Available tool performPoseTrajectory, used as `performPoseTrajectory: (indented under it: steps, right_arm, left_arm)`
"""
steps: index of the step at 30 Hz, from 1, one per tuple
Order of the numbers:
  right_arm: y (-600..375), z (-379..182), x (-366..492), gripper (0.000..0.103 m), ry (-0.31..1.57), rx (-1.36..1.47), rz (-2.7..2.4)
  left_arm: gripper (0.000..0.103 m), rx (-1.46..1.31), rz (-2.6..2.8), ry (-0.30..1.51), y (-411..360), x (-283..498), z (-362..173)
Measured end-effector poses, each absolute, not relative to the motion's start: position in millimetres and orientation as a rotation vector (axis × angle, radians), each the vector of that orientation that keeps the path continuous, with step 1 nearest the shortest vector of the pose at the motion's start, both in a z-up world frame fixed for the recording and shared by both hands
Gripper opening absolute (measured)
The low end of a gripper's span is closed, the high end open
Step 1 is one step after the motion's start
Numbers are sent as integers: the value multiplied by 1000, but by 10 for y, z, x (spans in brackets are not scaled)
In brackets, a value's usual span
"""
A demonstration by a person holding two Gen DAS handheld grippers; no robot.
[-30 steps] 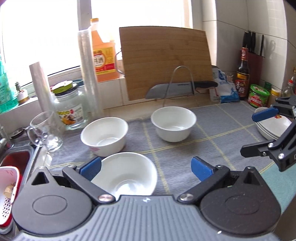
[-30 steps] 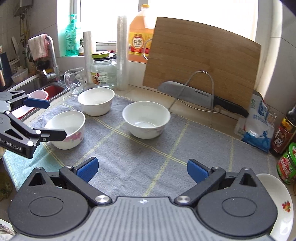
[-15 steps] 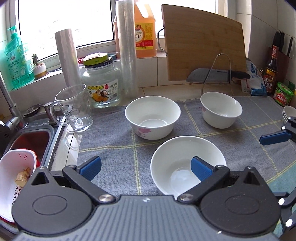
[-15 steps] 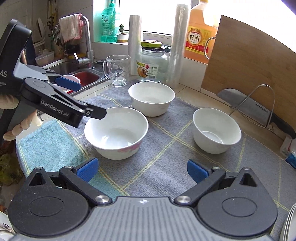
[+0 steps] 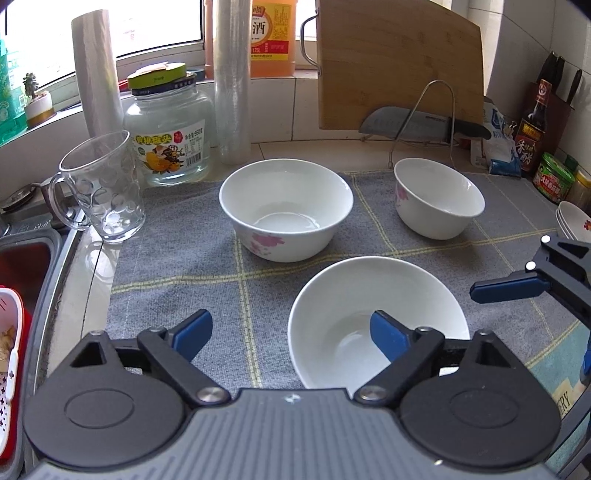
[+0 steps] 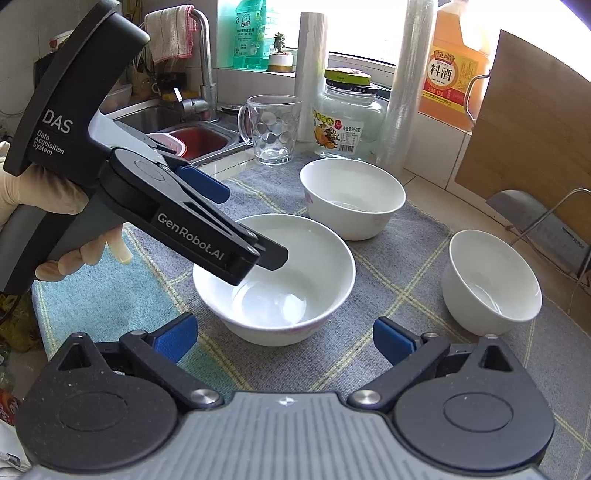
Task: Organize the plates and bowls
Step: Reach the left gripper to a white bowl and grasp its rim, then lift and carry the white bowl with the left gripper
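Note:
Three white bowls stand on a grey mat [image 5: 177,266]. The near bowl [image 5: 354,317] [image 6: 295,273] sits just under my left gripper [image 5: 291,332], which is open with its right finger over the bowl's inside and its left finger outside the rim. A flowered bowl [image 5: 286,206] [image 6: 352,197] stands behind it and a smaller bowl [image 5: 437,197] [image 6: 491,277] to the right. My right gripper [image 6: 282,336] is open and empty, just short of the near bowl. A stack of plates [image 5: 574,221] shows at the right edge.
A glass mug [image 5: 99,184], a jar [image 5: 168,129], plastic rolls and an oil bottle [image 5: 271,33] stand behind the mat. A cutting board [image 5: 399,62] and knife [image 5: 417,123] lean on a rack. The sink [image 6: 195,136] lies left; sauce bottles [image 5: 532,129] stand right.
Both grippers have swung left and closed in on the near bowl. The left gripper's right finger now hangs over the bowl's inside. Both stay open.

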State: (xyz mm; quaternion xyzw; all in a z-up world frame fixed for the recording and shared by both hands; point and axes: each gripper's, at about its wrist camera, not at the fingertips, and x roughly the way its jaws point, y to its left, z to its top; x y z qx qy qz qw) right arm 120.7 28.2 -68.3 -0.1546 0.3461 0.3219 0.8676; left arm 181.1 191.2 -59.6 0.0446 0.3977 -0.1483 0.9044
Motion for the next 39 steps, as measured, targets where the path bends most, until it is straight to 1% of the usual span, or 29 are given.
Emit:
performPoseTrajectory:
  steps: [2, 6, 8, 15, 17, 39]
  right_arm:
    - [325, -696, 1221, 100, 715, -342, 674]
    - [375, -703, 1225, 94, 711, -357, 689]
    - [393, -714, 1243, 90, 713, -361, 685]
    - [395, -726, 1262, 87, 720, -354, 691]
    - [395, -726, 1268, 86, 722, -350, 694]
    - [352, -686, 1207, 85, 727, -330, 701]
  left_arm:
    - [79, 94, -323, 826, 1895, 1831, -599]
    - [75, 94, -362, 827, 1866, 1847, -598]
    - [67, 93, -383, 832, 1847, 1857, -601]
    - [62, 88, -430, 838, 1801, 1867, -615]
    - [58, 86, -447, 840, 1789, 1874, -611]
    - [57, 93, -497, 854, 1770, 1843, -560]
